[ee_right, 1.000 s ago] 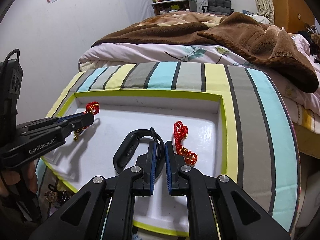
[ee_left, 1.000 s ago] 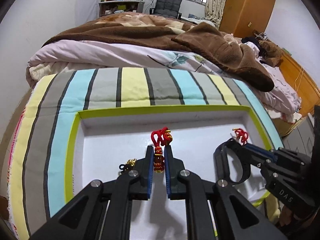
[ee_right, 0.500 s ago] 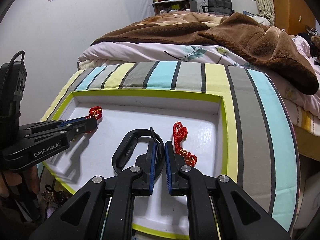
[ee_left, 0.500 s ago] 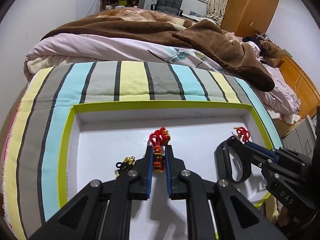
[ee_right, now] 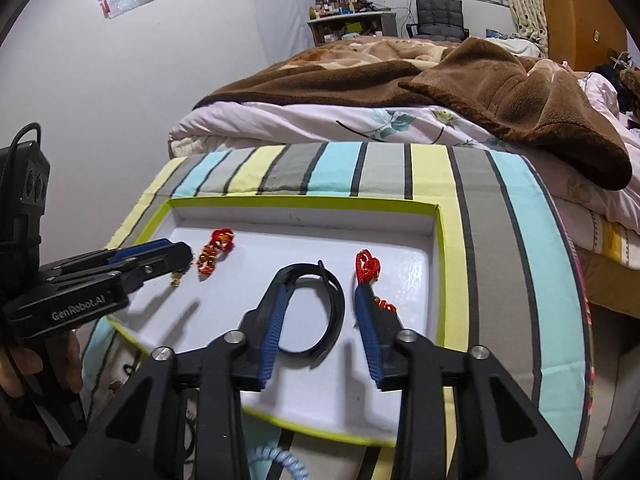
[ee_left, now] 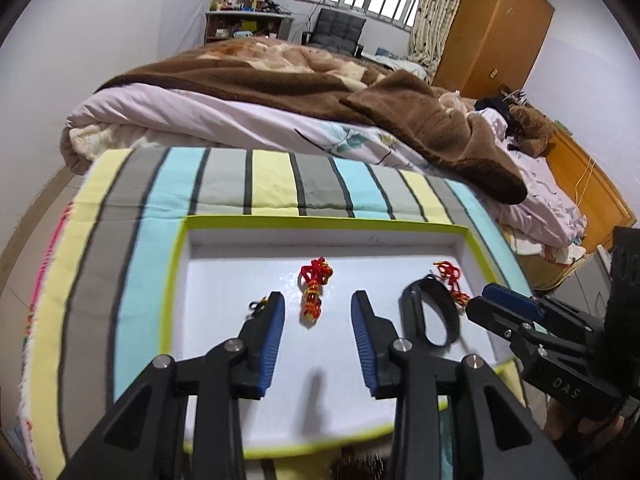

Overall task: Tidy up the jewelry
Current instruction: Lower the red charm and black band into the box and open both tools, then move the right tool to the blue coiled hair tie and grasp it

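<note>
A white tray with a lime-green rim lies on a striped cushion. My left gripper hovers over the tray's left part, and its jaws are opening. A red-and-gold beaded charm lies loose on the tray between and just ahead of its fingertips. My right gripper is also opening. A black wristband lies flat between its pads, which do not press on it. A red knotted cord charm lies by the right finger. A small black-and-gold piece sits by the left gripper.
The striped cushion sits at the foot of a bed with a brown blanket. Beyond it stand a wooden wardrobe and a chair. A coiled pale-blue cord lies below the tray's near edge. A person's hand holds the left gripper.
Both grippers have gone from shut to open. The left let go of the beaded charm, the right let go of the wristband, and both lifted slightly from the tray.
</note>
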A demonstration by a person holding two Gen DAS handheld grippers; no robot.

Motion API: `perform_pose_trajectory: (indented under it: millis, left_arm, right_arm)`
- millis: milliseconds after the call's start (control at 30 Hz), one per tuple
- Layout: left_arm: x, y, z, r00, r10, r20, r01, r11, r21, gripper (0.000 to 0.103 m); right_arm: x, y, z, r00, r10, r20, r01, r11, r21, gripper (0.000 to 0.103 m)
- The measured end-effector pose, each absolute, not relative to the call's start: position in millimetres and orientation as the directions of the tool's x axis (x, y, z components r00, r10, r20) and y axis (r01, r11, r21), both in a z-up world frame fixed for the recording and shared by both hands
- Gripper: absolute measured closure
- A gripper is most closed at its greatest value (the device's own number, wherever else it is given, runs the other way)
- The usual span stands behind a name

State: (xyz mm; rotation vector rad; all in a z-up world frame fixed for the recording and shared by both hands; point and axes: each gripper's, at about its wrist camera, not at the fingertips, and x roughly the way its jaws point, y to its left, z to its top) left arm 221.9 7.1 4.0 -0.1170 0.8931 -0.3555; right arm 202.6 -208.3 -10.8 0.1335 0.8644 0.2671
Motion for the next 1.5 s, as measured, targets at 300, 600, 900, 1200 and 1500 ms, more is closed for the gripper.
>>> perform_pose_trajectory:
  millis: [300, 600, 900, 1200, 1500]
  left_arm:
    - [166, 40, 28, 0.645, -0.320, -0.694, 0.222, 0.947, -0.231, 0.059]
    - [115, 62, 13, 0.667, -0.272, -0.694, 0.195, 0.962, -0.190, 0.059]
    - [91, 78, 1, 0.664, -0.262, -0.700, 0.172, 0.965, -0.198, 0.059]
    - [80, 84, -10, 0.650, -0.262, -0.713, 0.186, 0.965, -0.185, 0.059]
    - [81, 84, -18, 0.615, -0.302, -0.729, 0.227, 0.953, -0.203, 0.059]
  right_arm:
    - [156, -215, -2, 0.635, 0.284, -0.718, -0.190, 0.959, 0.212, 0.066]
    - [117, -218, -23, 0.595, 0.261, -0.760, -0.195, 0.964, 0.179, 0.066]
    - [104, -212, -39, 0.551, 0.255, -0.795, -0.209, 0.964, 0.164, 0.066]
    - [103, -198, -48, 0.531, 0.222, -0.818, -0.230, 0.967, 0.113, 0.066]
    - [103, -188, -49, 0.538, 0.158, -0.828, -0.224, 0.974, 0.040, 0.066]
